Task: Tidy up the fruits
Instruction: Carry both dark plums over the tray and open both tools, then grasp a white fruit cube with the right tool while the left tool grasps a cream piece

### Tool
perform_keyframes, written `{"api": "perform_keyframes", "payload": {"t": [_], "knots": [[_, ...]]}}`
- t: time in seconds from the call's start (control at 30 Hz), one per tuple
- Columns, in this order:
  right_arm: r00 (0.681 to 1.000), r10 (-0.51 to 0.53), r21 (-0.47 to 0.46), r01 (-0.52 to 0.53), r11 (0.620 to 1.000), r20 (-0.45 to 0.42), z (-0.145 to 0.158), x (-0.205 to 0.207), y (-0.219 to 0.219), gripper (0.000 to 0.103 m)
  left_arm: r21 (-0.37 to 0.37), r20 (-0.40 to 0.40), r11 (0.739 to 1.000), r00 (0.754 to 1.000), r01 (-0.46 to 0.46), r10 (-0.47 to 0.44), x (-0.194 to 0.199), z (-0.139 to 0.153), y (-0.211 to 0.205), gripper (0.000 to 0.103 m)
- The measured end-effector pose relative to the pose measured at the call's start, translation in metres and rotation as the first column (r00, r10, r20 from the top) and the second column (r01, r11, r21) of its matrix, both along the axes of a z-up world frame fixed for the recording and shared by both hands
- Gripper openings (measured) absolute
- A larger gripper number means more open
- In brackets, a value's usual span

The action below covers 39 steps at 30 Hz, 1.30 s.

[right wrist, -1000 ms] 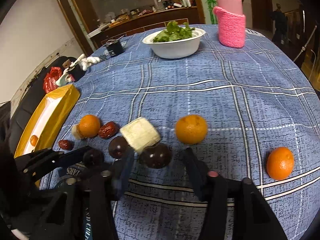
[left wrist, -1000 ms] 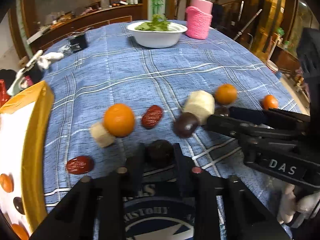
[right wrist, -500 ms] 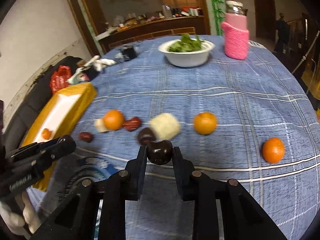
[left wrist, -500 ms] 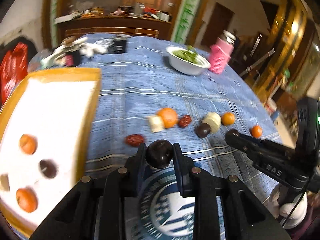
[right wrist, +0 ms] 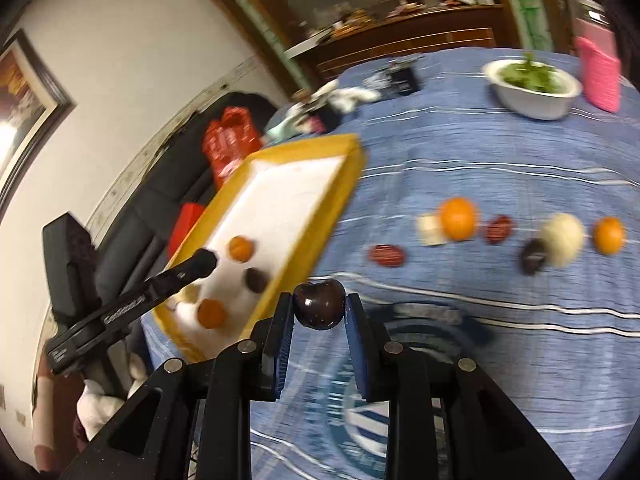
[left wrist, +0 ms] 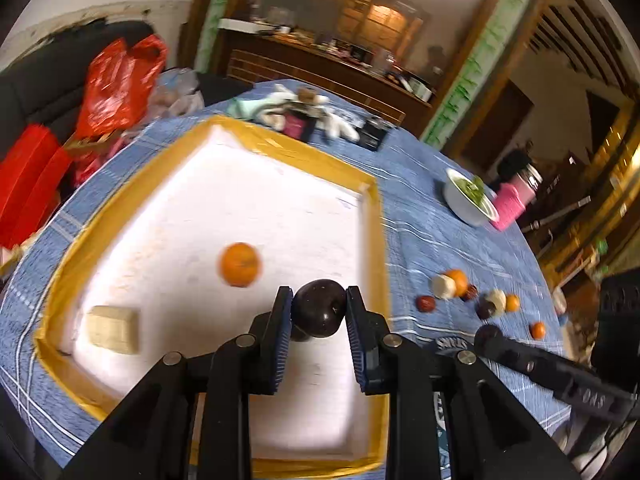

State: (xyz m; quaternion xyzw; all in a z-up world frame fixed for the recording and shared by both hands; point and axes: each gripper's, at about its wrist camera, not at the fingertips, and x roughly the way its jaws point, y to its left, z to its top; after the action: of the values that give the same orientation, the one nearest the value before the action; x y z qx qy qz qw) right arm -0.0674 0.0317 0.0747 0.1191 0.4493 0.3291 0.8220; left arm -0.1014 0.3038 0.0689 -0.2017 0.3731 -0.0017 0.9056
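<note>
My left gripper (left wrist: 319,314) is shut on a dark plum (left wrist: 318,312) and holds it above the white tray with a yellow rim (left wrist: 280,148). An orange (left wrist: 239,264) and a pale fruit chunk (left wrist: 113,329) lie in the tray. My right gripper (right wrist: 319,312) is shut on a second dark plum (right wrist: 319,309) above the blue tablecloth, just right of the tray (right wrist: 320,216). A row of oranges (right wrist: 458,218), red dates (right wrist: 386,255), pale chunks (right wrist: 564,238) and a dark plum (right wrist: 532,256) lies on the cloth.
A white bowl of greens (right wrist: 532,88) and a pink-sleeved jar (right wrist: 600,72) stand at the far side. Clutter (left wrist: 304,116) lies beyond the tray. Red bags (left wrist: 116,80) sit off the table's left edge. The left gripper's arm (right wrist: 132,304) reaches over the tray.
Both grippers have swung left with their plums. The left one is now over the tray; the right one is near the tray's right edge.
</note>
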Motion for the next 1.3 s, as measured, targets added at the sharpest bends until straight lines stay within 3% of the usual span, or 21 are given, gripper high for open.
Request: {"api": "perform_keyframes", "payload": {"t": [0.37,0.43,0.5,0.6,0.67,0.87,0.97,1.07,1.3], "knots": [[0.988,0.153,-0.092,-0.153,0.984,0.0,-0.013,-0.002,0.104,0.031,-0.092,-0.017,0.992,0.997,-0.082,0.08,-0.003,-0.017,0.054,0.027],[0.987,0.161,-0.105,-0.16,0.982,0.0,-0.018,0.001,0.115,0.031,-0.106,-0.017,0.99,0.996,-0.09,0.089,-0.002,-0.018,0.06,0.037],[0.986,0.168,-0.111,-0.168,0.98,-0.006,-0.021,0.003,0.122,0.033,-0.109,-0.008,0.989,0.995,-0.102,0.102,-0.005,-0.016,0.064,0.06],[0.986,0.168,-0.108,-0.167,0.98,-0.009,-0.025,0.005,0.126,0.046,-0.115,0.001,0.987,0.994,-0.11,0.111,-0.007,-0.013,0.067,0.064],[0.987,0.159,-0.102,-0.159,0.982,-0.005,-0.025,0.005,0.124,0.053,-0.123,0.003,0.986,0.994,-0.111,0.112,-0.007,-0.011,0.068,0.068],[0.992,0.127,-0.07,-0.126,0.99,0.004,-0.019,0.003,0.109,0.054,-0.122,0.003,0.987,0.995,-0.101,0.102,-0.01,-0.005,0.059,0.07],[0.995,0.096,-0.07,-0.094,0.993,0.023,-0.016,-0.002,0.09,0.062,-0.105,0.006,0.991,0.996,-0.086,0.087,-0.011,0.002,0.048,0.074],[0.997,0.062,-0.083,-0.059,0.995,0.04,-0.016,-0.01,0.065,0.067,-0.076,0.008,0.995,0.998,-0.063,0.064,-0.012,0.008,0.035,0.08],[0.995,-0.09,-0.132,0.094,0.987,0.037,-0.032,-0.018,-0.022,0.072,-0.028,-0.006,1.0,1.0,0.011,-0.011,-0.009,0.014,-0.005,0.081]]}}
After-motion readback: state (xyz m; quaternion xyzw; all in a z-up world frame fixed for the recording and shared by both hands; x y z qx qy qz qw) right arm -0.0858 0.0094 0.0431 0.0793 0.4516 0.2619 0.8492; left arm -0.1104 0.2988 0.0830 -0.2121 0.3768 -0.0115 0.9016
